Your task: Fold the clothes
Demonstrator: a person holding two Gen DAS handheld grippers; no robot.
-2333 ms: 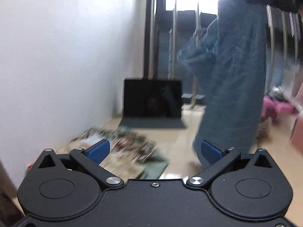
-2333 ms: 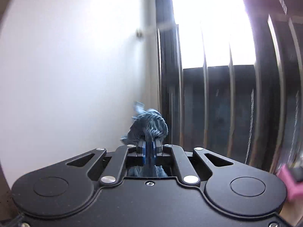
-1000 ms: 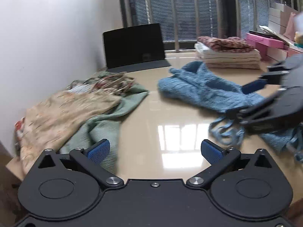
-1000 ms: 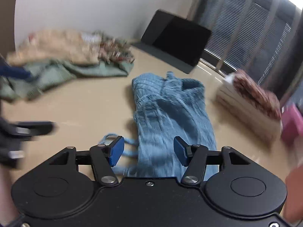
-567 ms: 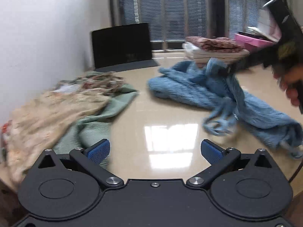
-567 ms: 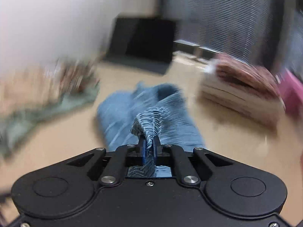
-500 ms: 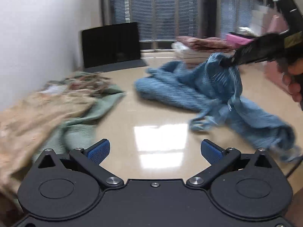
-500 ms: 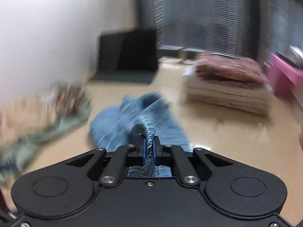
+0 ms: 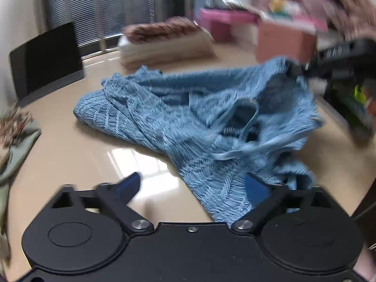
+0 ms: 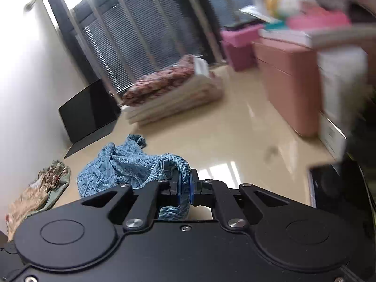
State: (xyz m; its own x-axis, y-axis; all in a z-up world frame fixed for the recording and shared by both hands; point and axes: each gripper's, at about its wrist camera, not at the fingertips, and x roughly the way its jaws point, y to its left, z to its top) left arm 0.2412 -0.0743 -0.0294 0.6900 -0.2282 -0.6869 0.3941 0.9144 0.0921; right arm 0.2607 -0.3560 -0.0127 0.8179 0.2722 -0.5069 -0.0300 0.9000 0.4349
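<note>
At the far left of the left wrist view, a heap of unfolded clothes (image 9: 14,141) is seen at the counter (image 9: 77,145) edge, with a dark screen (image 9: 47,63) standing behind it. The left gripper (image 9: 195,185) is held low over the counter with its jaws wide apart; the near end of the blue knit (image 9: 178,115) lies between them, and whether it is touched cannot be told. The knit lies across the middle of the counter, its long axis running from the far left, near the screen, toward the near right. A loose strap (image 9: 244,122) loops out of its bunched middle. A folded stack (image 9: 164,44) is set well behind it by the window. At the right, one edge of the knit is lifted off the counter, and the right gripper (image 10: 189,188) is clamped tight on that edge.

The step in hand is judged to be spreading the knit flat for folding. It would be done well if the near hem were pinched by the left jaws close to a corner, clear of the strap, and the two held points were then drawn apart along the long axis. Tension should be kept gentle, since an open knit is likely to stretch and snag.
</note>
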